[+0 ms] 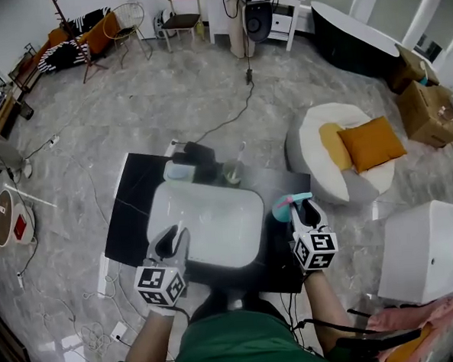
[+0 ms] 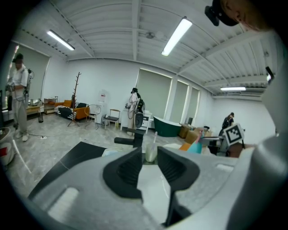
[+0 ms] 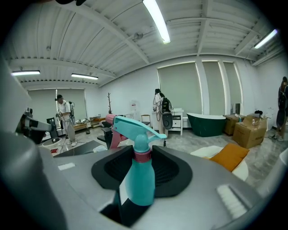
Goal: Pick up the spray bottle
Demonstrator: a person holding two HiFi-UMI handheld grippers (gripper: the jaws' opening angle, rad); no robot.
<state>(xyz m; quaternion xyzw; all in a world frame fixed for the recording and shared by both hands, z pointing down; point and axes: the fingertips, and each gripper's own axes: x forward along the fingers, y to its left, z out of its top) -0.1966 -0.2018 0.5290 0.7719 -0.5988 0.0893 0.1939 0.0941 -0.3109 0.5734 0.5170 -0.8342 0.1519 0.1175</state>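
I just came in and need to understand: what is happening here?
A person stands at a white basin set in a black counter, with a gripper in each hand. The right gripper has its jaws closed on a teal spray bottle beside the basin. The left gripper is open and empty at the basin's near edge.

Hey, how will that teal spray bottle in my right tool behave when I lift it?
The spray bottle looks like smooth, thin plastic, so it may flex or slip slightly in the right tool. Its trigger head juts out up high, so it could tilt. It is opaque; weight is hard to judge.
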